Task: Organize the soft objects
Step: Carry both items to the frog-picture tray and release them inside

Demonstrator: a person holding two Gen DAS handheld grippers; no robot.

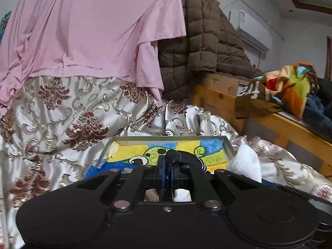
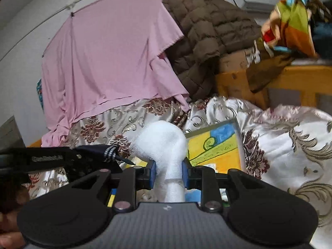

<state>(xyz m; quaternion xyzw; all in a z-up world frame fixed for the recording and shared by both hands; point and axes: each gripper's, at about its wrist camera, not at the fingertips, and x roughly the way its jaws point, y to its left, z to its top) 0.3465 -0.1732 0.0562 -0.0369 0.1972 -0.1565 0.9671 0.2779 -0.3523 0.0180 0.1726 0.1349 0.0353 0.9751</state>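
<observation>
Jaws clamped on both sides: the right gripper (image 2: 168, 173) pinches a white sock (image 2: 160, 140) at its narrow neck, toe bulging forward above the tray (image 2: 238, 137). Left gripper (image 1: 167, 169) nips a dark sock (image 1: 187, 158) by one end, bulk drooping right. Both look light, limp and squashy, so grab bunched fabric.

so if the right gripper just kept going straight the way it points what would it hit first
Probably the floral satin bedspread, with the pink sheet hanging behind it; depth is unclear. The right gripper holds a white sock.
</observation>
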